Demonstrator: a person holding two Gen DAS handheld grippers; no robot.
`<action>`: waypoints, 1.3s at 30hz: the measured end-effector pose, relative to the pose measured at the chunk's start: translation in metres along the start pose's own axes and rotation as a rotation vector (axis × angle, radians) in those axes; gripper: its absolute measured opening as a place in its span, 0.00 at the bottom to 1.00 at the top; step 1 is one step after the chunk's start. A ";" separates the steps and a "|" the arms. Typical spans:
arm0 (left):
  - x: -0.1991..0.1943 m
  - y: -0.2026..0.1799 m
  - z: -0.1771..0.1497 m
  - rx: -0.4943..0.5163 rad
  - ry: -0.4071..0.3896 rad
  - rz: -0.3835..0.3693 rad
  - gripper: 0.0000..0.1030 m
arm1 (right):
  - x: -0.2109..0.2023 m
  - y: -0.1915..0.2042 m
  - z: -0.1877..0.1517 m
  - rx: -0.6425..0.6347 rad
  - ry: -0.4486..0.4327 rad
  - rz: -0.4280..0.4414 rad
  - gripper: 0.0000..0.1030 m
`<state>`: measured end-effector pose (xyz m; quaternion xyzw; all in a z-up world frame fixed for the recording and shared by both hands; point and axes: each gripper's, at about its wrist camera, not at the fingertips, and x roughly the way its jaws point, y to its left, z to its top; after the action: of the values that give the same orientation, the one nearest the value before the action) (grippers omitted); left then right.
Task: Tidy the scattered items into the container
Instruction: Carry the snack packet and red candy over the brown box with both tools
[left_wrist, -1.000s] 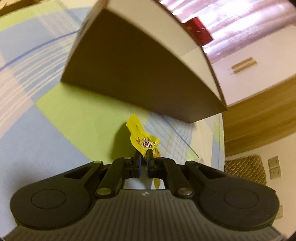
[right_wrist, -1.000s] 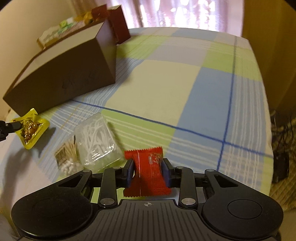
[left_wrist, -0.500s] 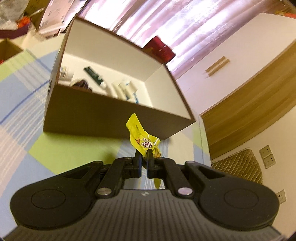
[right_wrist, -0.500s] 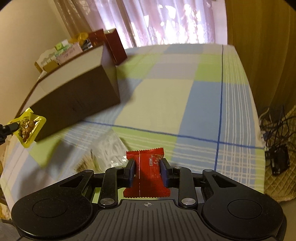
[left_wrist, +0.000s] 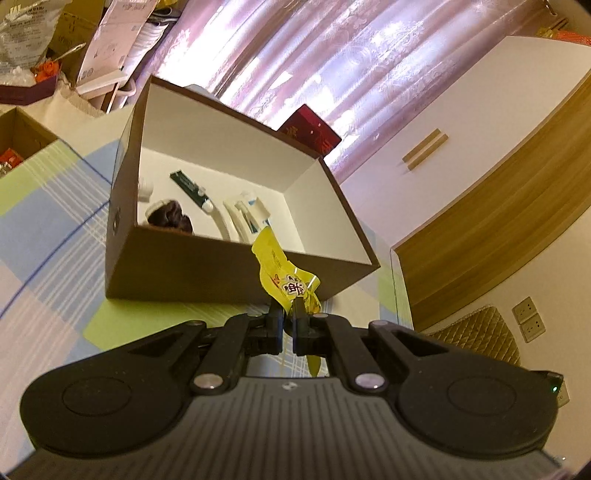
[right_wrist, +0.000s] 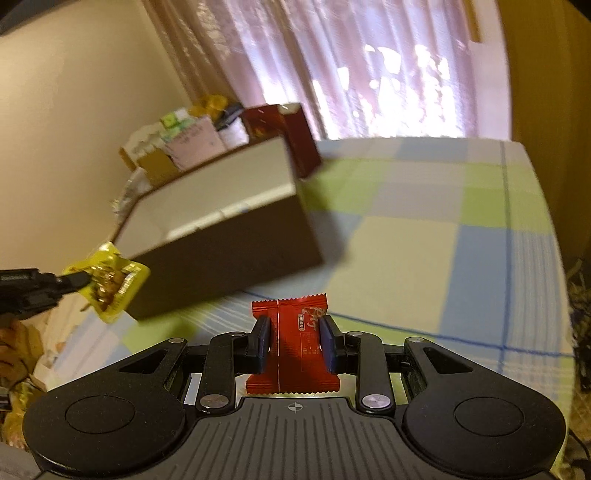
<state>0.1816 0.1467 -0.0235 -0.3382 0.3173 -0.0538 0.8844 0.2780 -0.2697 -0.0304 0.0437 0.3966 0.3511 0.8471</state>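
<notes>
The left tongs (left_wrist: 287, 316) are pressed together on the lower corner of a yellow snack packet (left_wrist: 286, 278), which stands up and leans left from the tips, its top edge level with the near rim of the brown box (left_wrist: 236, 273). The hold is thin: only a strip of foil sits between the pads, so a quick swing or a brush against the box wall could twist the packet free and drop it on the checked cloth (left_wrist: 48, 229) short of the opening.

The right tongs (right_wrist: 293, 341) pinch a red sweet wrapper (right_wrist: 291, 345) across its middle, jaws part spread to its width. The wrapper is glossy and pillow-shaped, so it may well slide if the squeeze eases before it is over the box.

In the right wrist view the box (right_wrist: 229, 251) lies ahead and to the left, with both packets in the air on its near side and not yet above the opening. Both tongs head for one opening, so they could knock together at the rim, and a nudge to the light card wall may shift the box on the cloth.

Inside lie a dark round item (left_wrist: 170, 218), a green tube (left_wrist: 190, 186) and white tubes (left_wrist: 243, 218), leaving bare floor at the right end for a drop.
</notes>
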 end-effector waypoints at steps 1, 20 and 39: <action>-0.001 0.000 0.002 0.003 -0.002 -0.002 0.01 | 0.002 0.004 0.004 -0.006 -0.005 0.012 0.31; 0.005 -0.003 0.071 0.127 -0.044 -0.028 0.02 | 0.080 0.080 0.093 -0.149 -0.060 0.089 0.31; 0.087 -0.007 0.148 0.340 0.034 0.001 0.02 | 0.186 0.104 0.147 -0.223 0.009 -0.070 0.31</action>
<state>0.3399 0.1980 0.0199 -0.1825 0.3184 -0.1121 0.9235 0.4051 -0.0448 -0.0125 -0.0666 0.3603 0.3634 0.8566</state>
